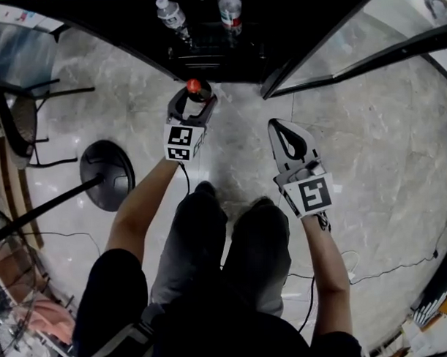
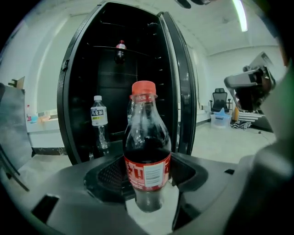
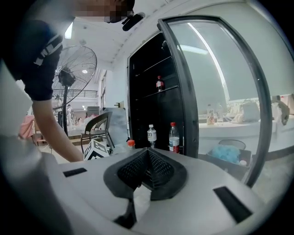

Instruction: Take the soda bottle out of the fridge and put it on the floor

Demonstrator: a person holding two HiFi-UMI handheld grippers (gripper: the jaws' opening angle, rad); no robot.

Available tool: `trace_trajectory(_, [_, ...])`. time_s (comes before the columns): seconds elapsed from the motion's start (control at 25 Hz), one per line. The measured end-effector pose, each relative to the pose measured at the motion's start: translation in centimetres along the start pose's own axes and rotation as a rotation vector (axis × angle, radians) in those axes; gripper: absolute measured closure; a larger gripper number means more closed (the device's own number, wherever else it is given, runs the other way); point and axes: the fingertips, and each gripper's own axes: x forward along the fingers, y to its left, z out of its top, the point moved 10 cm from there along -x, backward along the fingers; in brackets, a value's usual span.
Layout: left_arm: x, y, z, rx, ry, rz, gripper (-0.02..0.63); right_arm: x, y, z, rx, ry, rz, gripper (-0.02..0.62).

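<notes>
Soda bottle (image 2: 147,160) of clear glossy plastic; floor (image 1: 369,154) of polished marbled stone.

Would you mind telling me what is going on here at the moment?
A person stands before the open fridge with a gripper in each hand. The left gripper is shut on the soda bottle, which is upright and outside the fridge, over the floor, not yet let go. The right gripper is shut and empty, off to the side. A water bottle stands inside the fridge.
</notes>
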Motion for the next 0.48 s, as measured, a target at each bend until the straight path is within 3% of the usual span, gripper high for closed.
trace_trajectory(0.48, [2.7, 0.0, -9.4, -0.035, 0.029, 0.024, 0.298, 3.0, -0.2, -7.3, -0.039, 0.034, 0.018, 0.575])
